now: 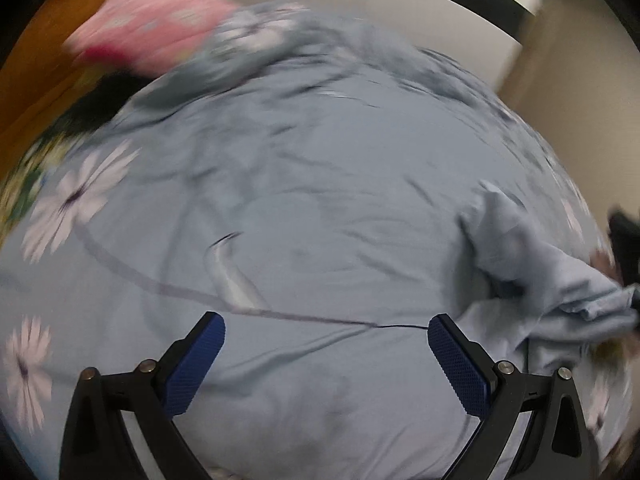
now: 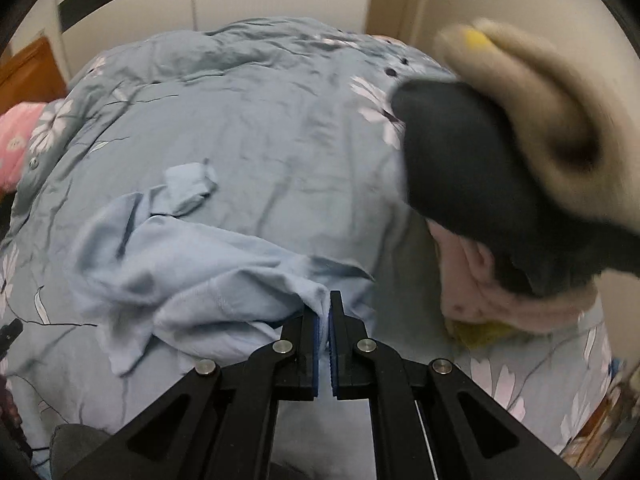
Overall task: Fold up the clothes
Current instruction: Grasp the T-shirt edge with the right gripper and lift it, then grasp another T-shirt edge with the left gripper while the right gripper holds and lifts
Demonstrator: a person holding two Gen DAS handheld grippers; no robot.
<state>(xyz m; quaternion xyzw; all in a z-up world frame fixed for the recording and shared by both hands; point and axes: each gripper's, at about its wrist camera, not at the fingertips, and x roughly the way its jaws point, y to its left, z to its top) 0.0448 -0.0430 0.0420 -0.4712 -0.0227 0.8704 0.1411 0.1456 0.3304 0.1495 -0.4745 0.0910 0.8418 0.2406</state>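
Two grippers: shown over a grey-blue floral bedspread (image 1: 320,200).
Left gripper (image 1: 326,334): fingers spread wide, nothing held.
Right gripper (image 2: 329,312): pinched on a crumpled pale-blue cloth garment (image 2: 180,272), lying on the bedspread.

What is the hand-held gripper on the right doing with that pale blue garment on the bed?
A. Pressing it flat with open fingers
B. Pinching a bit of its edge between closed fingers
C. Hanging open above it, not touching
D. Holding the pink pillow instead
B: the right hand-held gripper has its fingers closed on a bunched edge of the pale blue garment, which lies crumpled on the floral bedcover.
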